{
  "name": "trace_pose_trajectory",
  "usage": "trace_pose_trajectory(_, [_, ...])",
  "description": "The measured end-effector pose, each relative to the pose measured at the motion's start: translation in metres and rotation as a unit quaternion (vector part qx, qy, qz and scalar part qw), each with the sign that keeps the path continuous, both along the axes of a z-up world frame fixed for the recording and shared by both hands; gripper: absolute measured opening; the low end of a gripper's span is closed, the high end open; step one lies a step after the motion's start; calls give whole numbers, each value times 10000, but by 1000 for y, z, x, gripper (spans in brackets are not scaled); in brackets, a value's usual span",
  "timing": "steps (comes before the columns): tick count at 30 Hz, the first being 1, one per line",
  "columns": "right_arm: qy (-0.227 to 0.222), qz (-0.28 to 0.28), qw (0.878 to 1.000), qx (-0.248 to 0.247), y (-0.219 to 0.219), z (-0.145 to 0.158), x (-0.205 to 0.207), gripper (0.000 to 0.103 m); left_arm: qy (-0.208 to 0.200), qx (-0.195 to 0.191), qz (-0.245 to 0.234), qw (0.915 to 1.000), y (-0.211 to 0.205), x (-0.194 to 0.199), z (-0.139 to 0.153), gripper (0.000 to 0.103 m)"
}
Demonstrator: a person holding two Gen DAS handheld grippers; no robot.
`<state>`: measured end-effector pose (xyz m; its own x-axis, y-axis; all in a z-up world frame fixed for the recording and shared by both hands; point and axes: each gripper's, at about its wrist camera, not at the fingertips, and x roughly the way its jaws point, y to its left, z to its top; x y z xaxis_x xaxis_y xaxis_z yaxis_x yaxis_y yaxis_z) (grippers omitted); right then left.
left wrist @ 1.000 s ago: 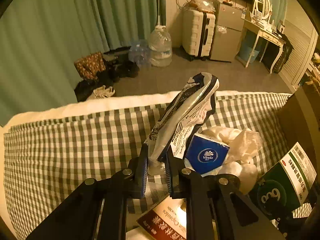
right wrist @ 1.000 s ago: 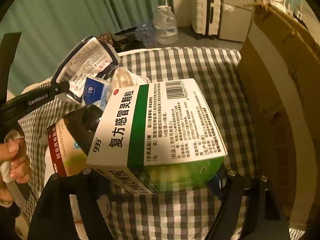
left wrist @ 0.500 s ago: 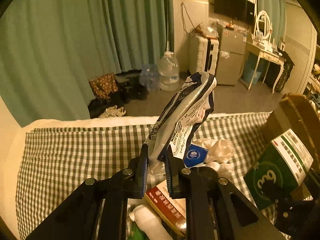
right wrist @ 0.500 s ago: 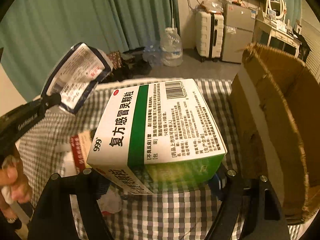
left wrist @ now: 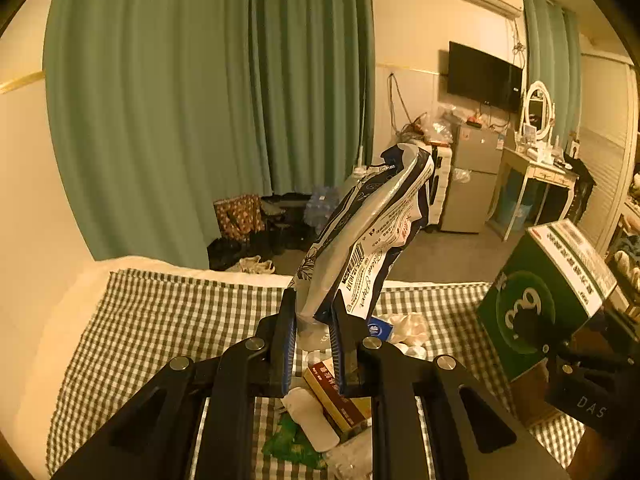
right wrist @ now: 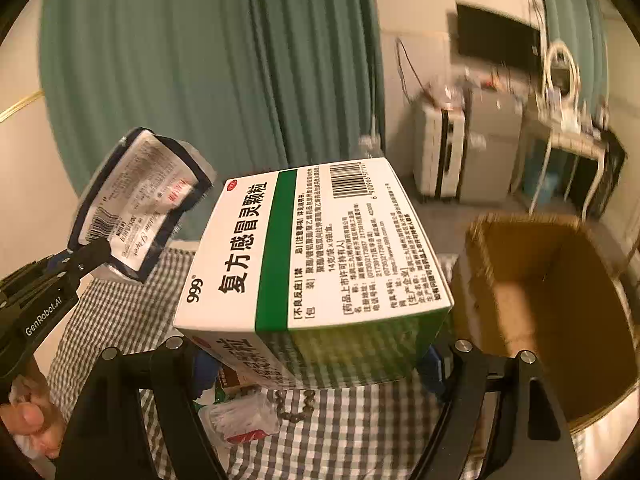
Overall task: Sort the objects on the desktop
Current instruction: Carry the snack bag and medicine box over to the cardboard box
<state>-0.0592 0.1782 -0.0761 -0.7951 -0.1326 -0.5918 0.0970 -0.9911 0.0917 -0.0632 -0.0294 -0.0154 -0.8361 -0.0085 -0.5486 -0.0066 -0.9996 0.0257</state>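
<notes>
My left gripper [left wrist: 314, 312] is shut on a blue and silver tissue packet [left wrist: 368, 236] and holds it upright, high above the checked tabletop [left wrist: 160, 320]. The packet also shows in the right wrist view [right wrist: 136, 204]. My right gripper [right wrist: 316, 356] is shut on a white and green medicine box [right wrist: 316, 248], held in the air; it shows at the right of the left wrist view [left wrist: 548, 296]. An open cardboard box [right wrist: 548, 292] stands right of it.
A heap of small items lies below the left gripper: a red-brown box [left wrist: 336, 392], a white bottle [left wrist: 312, 416], a blue tissue pack [left wrist: 378, 328], white plastic [left wrist: 408, 326]. A bead string [right wrist: 294, 408] and a clear packet [right wrist: 240, 416] lie under the right gripper.
Both grippers have risen well above the table with their loads. The right gripper has moved toward the open cardboard box, which now shows its inside.
</notes>
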Motion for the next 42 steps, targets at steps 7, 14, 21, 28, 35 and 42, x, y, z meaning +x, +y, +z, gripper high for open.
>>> trace_pose_trajectory(7, [327,92,9994,-56,0,20,30,78,166,136,-72,9997,11,19,15,15])
trace_pose_trajectory(14, [580,1,9982,131,27,21,48,78,268,241,-406,9985,43,18,19,15])
trace_pose_trajectory(21, [636,-388,9960,491,64,25,55,78,263,375,-1103,9928,96,19,15,15])
trace_pose_trajectory(28, [505,-873,9941,393,105,26,56,78,248,349,-1576,9866,147,4,14,15])
trace_pose_trajectory(35, [410,-1218,9904,503,138,26,72,79,-66,495,-1840,9817,179,-15,9,15])
trace_pose_trajectory(42, [272,-1558,9867,380,173,30,80,79,-370,785,-2156,9726,217,-26,3,15])
